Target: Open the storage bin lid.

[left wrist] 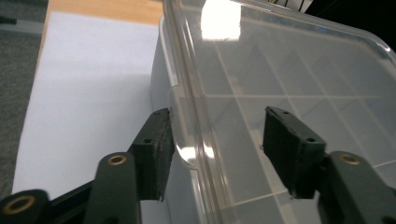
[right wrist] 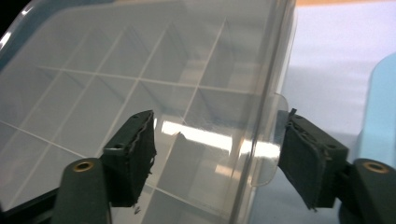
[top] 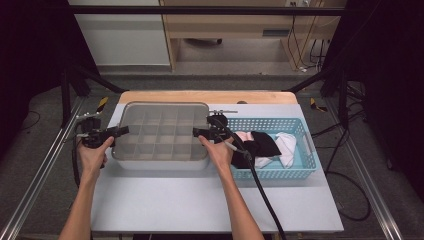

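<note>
Table (top: 200, 200), white-topped with a bare wooden strip along its far edge, carries two containers side by side. At its centre sits one clear plastic compartment box (top: 160, 134), a rectangular organiser closed by a transparent lid (left wrist: 289, 60) over a grid of what looks like sixteen empty cells. At three o'clock from the box, just beside it, stands one light blue plastic basket (top: 295, 172) holding a jumble of black, white and pink cloth pieces (top: 262, 145); their exact count I cannot tell.

Two hand-held tools work the box. The left gripper (top: 121, 131) comes in at nine o'clock and the right gripper (top: 196, 132) at three o'clock. In the left gripper view one pad (left wrist: 161, 149) touches the small clear lid tab (left wrist: 187, 154) while the other hangs over the lid, apart from it. In the right gripper view the jaws straddle the opposite tab (right wrist: 264, 154), the outer pad (right wrist: 299, 163) just beside it. So both sets of jaws stand parted around the lid's edge, gripping nothing yet.

Risk, as I judge it: the slick, thin tabs may slip from the pads. An uneven pull could tilt the lid or drag the light box toward the basket.
</note>
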`<state>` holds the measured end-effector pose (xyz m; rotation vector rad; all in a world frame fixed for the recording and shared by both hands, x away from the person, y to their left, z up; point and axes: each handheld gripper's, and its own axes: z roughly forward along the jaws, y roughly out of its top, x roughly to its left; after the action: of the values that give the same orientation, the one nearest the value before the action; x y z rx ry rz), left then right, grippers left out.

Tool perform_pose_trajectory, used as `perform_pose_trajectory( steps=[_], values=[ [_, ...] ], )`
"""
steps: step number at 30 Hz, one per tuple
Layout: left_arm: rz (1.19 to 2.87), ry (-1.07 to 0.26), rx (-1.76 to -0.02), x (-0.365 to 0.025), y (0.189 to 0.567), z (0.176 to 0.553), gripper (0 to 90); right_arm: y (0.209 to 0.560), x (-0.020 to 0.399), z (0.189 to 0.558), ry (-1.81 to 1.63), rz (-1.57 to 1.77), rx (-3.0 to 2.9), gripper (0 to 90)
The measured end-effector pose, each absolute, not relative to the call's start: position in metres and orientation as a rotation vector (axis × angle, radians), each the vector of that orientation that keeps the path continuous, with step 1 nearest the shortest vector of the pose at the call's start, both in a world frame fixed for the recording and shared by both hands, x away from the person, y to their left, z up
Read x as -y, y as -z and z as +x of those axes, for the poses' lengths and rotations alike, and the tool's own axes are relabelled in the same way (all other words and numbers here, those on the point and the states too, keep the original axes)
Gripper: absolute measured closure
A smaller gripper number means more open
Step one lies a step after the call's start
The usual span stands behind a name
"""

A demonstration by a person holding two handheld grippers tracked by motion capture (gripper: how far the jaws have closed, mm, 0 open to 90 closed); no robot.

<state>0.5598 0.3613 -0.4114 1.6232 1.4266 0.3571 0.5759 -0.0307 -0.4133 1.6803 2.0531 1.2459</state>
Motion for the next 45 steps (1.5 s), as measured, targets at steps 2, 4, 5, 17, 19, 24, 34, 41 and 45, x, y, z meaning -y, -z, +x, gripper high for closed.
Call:
perform_pose_trajectory(
  steps=[2,4,5,17,19,24,34,41,45],
  values=[
    [1.608,-0.366,-1.415,-0.363,0.407,0.557,46.0,0.408,0.032,0.573,-1.263,1.659,-2.034,34.2],
    [1.599,-0.379,-1.401,-0.363,0.403,0.554,47.7,0.403,0.033,0.570,-1.276,1.630,-2.026,36.5],
    [1.595,-0.386,-1.398,-0.364,0.401,0.552,48.4,0.401,0.034,0.569,-1.283,1.625,-2.022,38.1],
    [1.545,-0.447,-1.320,-0.370,0.374,0.526,58.2,0.371,0.044,0.545,-1.369,1.537,-1.969,53.5],
    [1.536,-0.447,-1.306,-0.372,0.371,0.521,60.1,0.367,0.047,0.541,-1.392,1.538,-1.965,56.1],
    [1.530,-0.464,-1.276,-0.373,0.364,0.509,62.7,0.360,0.053,0.532,-1.441,1.513,-1.962,61.5],
    [1.515,-0.501,-1.217,-0.374,0.353,0.484,64.7,0.348,0.064,0.512,-1.517,1.479,-1.979,68.0],
    [1.522,-0.521,-1.176,-0.369,0.344,0.464,65.1,0.340,0.073,0.492,-1.561,1.449,-1.983,69.5],
    [1.530,-0.518,-1.159,-0.364,0.342,0.455,65.1,0.337,0.079,0.477,-1.557,1.417,-1.977,69.8]
  ],
)
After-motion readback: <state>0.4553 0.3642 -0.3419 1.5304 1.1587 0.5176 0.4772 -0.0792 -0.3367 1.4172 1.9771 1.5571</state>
